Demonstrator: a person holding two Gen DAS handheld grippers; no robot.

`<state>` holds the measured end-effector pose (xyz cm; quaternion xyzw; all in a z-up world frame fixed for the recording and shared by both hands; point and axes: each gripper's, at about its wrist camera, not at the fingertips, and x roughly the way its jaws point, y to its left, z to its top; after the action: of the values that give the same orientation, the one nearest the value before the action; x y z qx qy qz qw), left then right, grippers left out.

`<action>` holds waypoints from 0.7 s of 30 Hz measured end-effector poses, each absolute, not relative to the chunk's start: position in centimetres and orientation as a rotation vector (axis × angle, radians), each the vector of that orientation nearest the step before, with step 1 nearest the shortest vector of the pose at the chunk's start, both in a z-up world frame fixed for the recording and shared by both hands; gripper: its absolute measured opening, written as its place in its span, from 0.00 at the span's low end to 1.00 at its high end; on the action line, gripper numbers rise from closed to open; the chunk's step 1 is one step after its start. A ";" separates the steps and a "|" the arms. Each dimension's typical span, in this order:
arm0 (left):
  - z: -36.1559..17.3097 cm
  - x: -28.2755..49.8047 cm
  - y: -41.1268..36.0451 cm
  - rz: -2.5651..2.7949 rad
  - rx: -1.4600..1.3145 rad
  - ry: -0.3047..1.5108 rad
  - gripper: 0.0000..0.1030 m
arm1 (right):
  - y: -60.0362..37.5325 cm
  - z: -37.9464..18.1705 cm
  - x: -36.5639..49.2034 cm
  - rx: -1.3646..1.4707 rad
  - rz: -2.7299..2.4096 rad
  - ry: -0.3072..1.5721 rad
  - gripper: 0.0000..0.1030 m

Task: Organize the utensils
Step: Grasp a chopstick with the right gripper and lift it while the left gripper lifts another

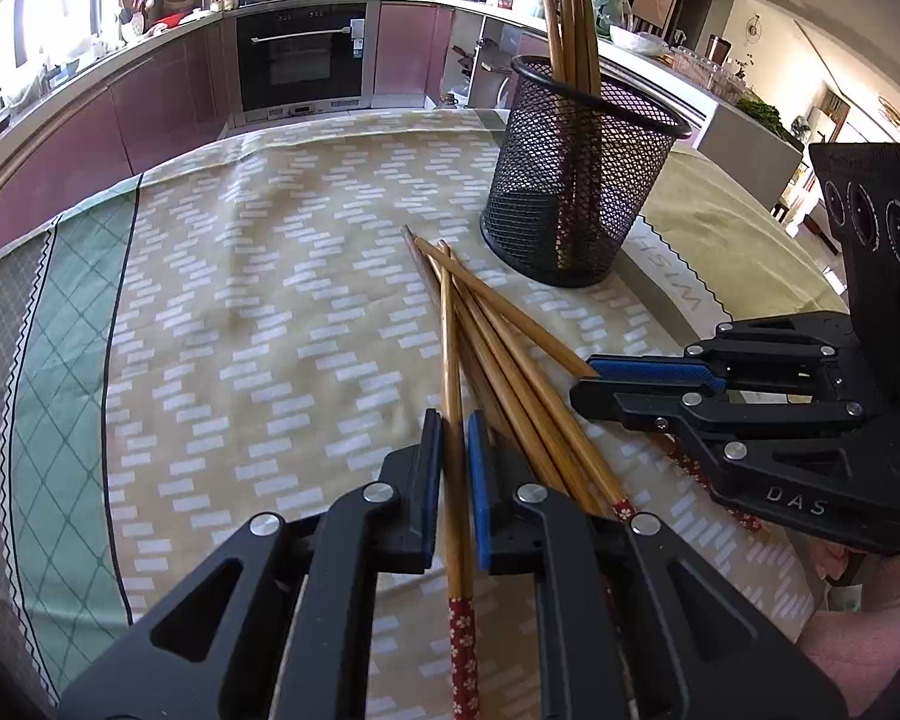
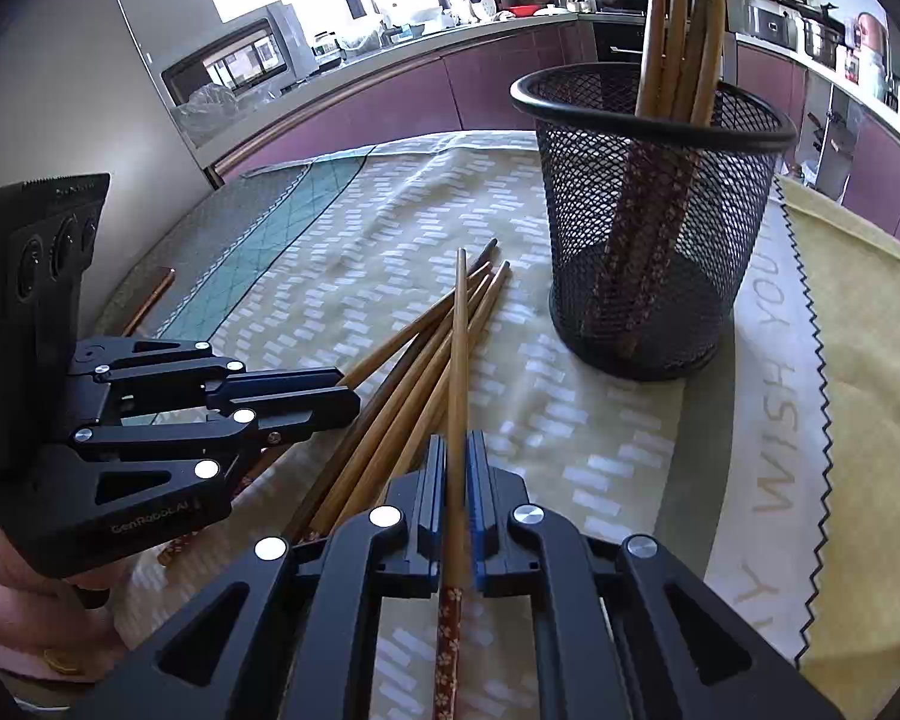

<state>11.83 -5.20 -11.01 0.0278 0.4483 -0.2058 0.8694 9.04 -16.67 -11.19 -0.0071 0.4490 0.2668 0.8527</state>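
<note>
**Chopsticks gripped for transfer to the mesh holder**

Left wrist view. Chopsticks [image 1: 510, 348] lie fanned in a loose pile on the patterned tablecloth [image 1: 240, 300] at centre frame. We see the left gripper [image 1: 455, 456] at the lower centre pinching one chopstick [image 1: 453, 390], whose red floral end runs back between the arms. At the right edge, the right gripper [image 1: 594, 381] reaches into the pile with its jaws drawn together. The black mesh holder [image 1: 576, 180] stands upright in the upper right, just beyond the pile's tips, with several chopsticks already inside it [image 1: 573, 18].

Right wrist view. The right gripper [image 2: 457, 462] at the lower centre is clamped on a second chopstick [image 2: 459, 360], which points up the frame above the pile. The left gripper [image 2: 345, 399] enters from the left edge. The mesh holder [image 2: 654, 228] fills the upper right, its contents [image 2: 684, 24] leaning on the rim.

We judge the step in hand to be pick-up, with both grasps made. The next move calls for lifting each stick clear, tipping it upright and lowering it through the rim without nudging the holder.
</note>
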 end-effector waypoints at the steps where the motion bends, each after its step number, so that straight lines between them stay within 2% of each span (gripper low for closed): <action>1: -11.0 12.0 -5.3 -0.438 0.061 0.939 0.14 | -16.4 -11.2 9.3 -0.021 0.562 0.946 0.06; 6: -10.9 12.9 -5.7 -0.430 0.065 0.943 0.13 | -16.2 -11.4 9.8 -0.009 0.564 0.940 0.06; 8: -10.8 12.9 -5.7 -0.423 0.061 0.941 0.08 | -16.5 -11.2 9.7 -0.006 0.564 0.932 0.06; 12: -9.9 12.7 -5.2 -0.430 0.029 0.922 0.08 | -17.4 -9.8 8.9 0.017 0.574 0.878 0.06; 21: -4.8 11.4 -3.8 -0.499 -0.046 0.805 0.07 | -20.2 -5.5 7.5 0.071 0.578 0.748 0.05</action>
<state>11.38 -3.75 -4.84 -0.0219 0.3878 -0.2404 0.8896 7.54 -20.23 -5.54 0.0341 0.3603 0.2782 0.8897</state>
